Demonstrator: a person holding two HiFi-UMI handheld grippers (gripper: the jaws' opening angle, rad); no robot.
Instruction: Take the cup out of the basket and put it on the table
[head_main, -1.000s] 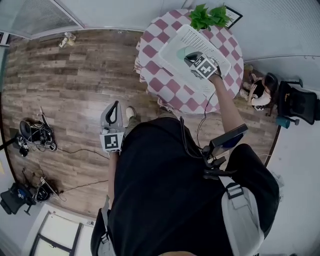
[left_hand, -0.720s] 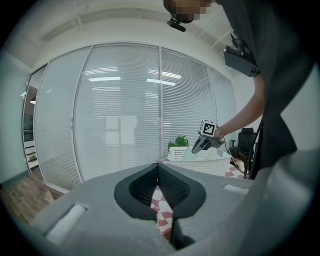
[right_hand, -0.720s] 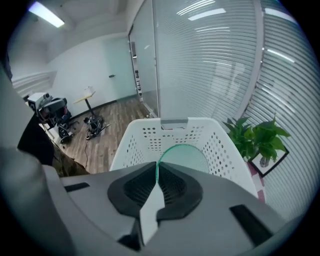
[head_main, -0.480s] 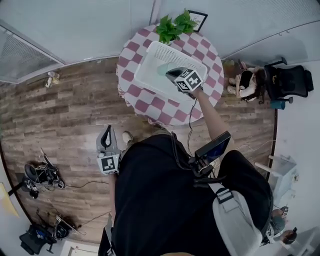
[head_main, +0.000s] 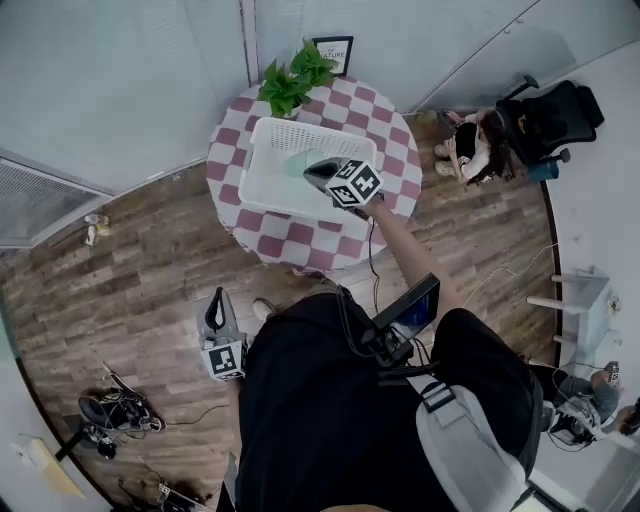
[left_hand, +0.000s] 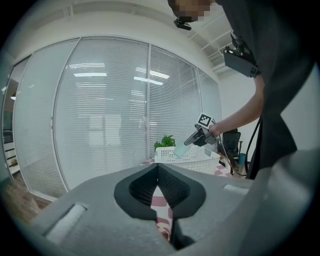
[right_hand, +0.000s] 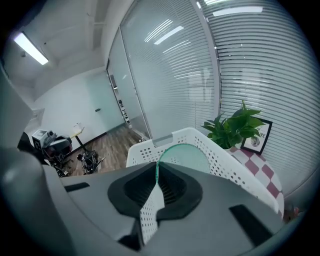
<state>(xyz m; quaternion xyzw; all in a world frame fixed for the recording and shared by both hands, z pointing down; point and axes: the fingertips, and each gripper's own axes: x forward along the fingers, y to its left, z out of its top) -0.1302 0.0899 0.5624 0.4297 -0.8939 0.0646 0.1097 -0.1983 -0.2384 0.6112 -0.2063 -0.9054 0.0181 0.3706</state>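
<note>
We pinch the translucent green plastic cup (head_main: 297, 162) by its rim in the right hand-held gripper (head_main: 314, 172), to clear the white perforated plastic basket (head_main: 262, 140); the left hand-held gripper (left_hand: 164, 199) is closed and empty.

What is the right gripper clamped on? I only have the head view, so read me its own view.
Observer: The right gripper is shut on the pale green cup's thin wall.
Operator: Give me the cup's height from the left gripper view.
Observer: It hangs tilted, roughly level with the white basket's rim.
Operator: Report the left gripper.
Observer: The left gripper has its jaws together, nothing between them.
</note>
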